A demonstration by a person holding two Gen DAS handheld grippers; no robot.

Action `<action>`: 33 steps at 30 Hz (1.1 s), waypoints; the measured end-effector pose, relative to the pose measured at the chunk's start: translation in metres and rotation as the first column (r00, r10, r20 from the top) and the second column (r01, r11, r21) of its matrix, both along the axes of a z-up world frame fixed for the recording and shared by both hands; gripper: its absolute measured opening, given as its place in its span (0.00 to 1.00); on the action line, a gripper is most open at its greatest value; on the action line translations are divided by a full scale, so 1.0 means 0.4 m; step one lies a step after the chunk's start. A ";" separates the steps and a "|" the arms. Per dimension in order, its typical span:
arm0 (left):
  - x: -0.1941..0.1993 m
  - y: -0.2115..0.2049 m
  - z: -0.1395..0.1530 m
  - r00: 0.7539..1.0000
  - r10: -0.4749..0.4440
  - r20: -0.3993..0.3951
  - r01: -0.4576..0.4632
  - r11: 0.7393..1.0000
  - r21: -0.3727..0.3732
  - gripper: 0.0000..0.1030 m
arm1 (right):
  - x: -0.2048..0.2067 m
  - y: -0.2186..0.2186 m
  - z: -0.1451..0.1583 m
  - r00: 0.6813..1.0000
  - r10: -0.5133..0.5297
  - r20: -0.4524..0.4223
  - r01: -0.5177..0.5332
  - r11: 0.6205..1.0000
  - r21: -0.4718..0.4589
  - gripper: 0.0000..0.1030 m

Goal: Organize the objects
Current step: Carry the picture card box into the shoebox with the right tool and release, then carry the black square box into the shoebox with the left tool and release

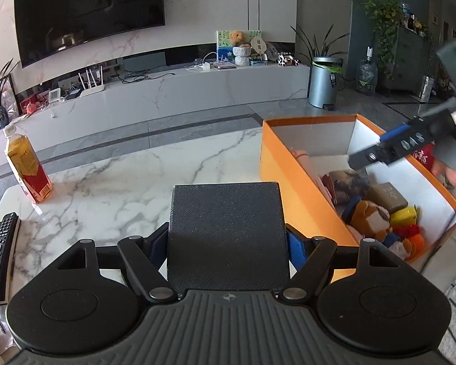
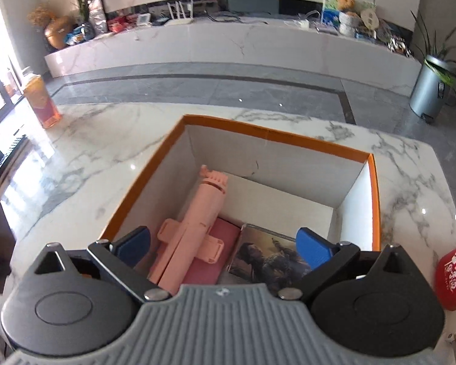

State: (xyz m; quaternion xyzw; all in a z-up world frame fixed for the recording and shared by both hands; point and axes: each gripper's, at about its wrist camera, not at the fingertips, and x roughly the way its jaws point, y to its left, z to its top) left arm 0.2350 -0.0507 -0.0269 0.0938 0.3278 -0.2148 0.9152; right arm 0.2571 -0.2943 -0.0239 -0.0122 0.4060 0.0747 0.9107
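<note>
The left gripper is clamped on a black textured box, held over the marble table just left of the orange storage box. The right gripper hangs over that box's near end with its 2 blue pads spread wide and nothing between them. Below lie a pink plastic toy and a picture card; a drink bottle stands far left.

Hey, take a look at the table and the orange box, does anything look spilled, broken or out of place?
Nothing spilled or damaged. The orange box is a loose jumble: a pink tool lies slanted across its floor, with a picture box beside it. The bottle stands upright on the marble table.
</note>
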 end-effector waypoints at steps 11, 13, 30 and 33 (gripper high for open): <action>0.103 -0.240 0.076 0.995 -0.100 -0.001 0.100 0.989 -0.105 0.85 | -0.384 0.021 0.043 0.993 0.088 0.075 -0.097 0.987 0.129 0.99; 0.137 -0.300 0.067 0.993 -0.113 -0.027 0.109 0.987 -0.121 0.85 | -0.426 0.024 0.027 0.993 0.085 0.078 -0.097 0.983 0.159 0.99; 0.324 -0.625 -0.130 0.985 -0.073 -0.157 0.073 0.997 -0.004 0.85 | -0.434 -0.063 -0.128 1.000 -0.008 -0.012 0.010 0.967 0.253 0.99; 0.345 -0.640 -0.154 0.981 -0.045 -0.190 0.047 0.999 0.009 0.85 | -0.422 -0.071 -0.148 0.999 0.008 -0.053 0.008 0.958 0.287 0.99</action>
